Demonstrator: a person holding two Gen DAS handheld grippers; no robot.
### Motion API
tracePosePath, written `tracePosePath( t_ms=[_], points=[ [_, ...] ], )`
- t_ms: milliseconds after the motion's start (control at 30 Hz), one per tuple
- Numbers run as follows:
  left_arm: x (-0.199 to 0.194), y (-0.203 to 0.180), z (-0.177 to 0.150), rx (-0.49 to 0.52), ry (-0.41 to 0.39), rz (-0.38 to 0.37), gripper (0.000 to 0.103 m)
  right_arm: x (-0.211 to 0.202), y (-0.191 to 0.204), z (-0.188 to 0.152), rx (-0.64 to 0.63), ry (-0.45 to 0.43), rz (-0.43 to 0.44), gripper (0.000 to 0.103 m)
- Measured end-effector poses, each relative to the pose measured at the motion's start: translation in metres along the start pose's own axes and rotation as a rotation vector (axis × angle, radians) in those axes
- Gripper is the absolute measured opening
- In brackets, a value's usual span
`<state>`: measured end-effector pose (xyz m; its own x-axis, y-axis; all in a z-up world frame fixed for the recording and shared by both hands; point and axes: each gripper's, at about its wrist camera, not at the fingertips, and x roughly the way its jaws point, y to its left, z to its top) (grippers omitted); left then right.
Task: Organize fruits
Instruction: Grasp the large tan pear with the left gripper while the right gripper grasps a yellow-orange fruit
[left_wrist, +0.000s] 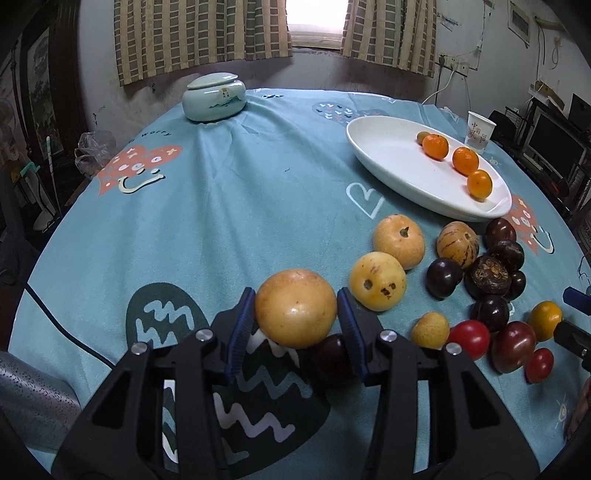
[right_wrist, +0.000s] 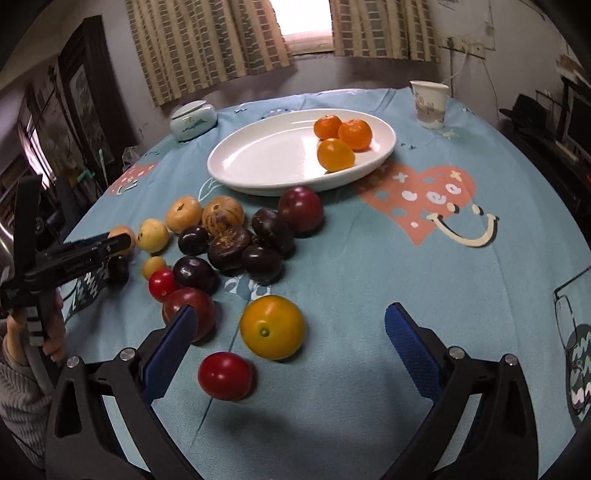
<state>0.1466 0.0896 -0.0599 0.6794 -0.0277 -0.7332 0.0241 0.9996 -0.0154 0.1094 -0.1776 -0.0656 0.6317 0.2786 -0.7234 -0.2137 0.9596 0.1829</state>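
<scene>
Left hand-held gripper (left_wrist: 295, 321) clamped on a yellow fruit (left_wrist: 295, 308), lower centre, above the table (left_wrist: 221, 206). Right hand-held gripper (right_wrist: 291, 343) wide open, empty, around an orange tomato (right_wrist: 272, 326). Could slip: smooth round skin, pads gripping only its sides. Three oranges (right_wrist: 343, 138) on one white plate (right_wrist: 258, 162); two red tomatoes.

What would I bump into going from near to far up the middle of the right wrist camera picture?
Red tomato → yellow-orange tomato → dark purple plum → white oval plate → window curtains.
</scene>
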Motion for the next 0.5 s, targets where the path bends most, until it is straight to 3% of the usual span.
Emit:
tracePosePath(
  t_ms=[100,167,200,333,433,500],
  points=[
    [-0.003,-0.002,0.0,0.006,-0.01,0.002,0.046,0.003,-0.004,0.0,0.016,0.014,-0.003,0.096],
    [-0.003,-0.002,0.0,0.008,-0.009,0.007,0.046,0.007,-0.007,0.001,0.03,0.038,0.004,0.074],
    [-0.003,-0.002,-0.001,0.008,-0.008,0.009,0.046,0.01,-0.008,0.001,0.034,0.054,0.009,0.07],
    [0.0,-0.001,-0.001,0.006,0.006,0.018,0.046,0.017,-0.004,0.0,0.016,0.097,0.018,0.068],
    [0.003,0.001,-0.002,0.0,0.023,0.022,0.046,0.021,0.0,0.0,0.0,0.12,0.045,0.046],
    [0.005,0.002,-0.003,-0.003,0.028,0.021,0.046,0.023,0.0,0.0,0.0,0.127,0.06,0.045]
  ],
)
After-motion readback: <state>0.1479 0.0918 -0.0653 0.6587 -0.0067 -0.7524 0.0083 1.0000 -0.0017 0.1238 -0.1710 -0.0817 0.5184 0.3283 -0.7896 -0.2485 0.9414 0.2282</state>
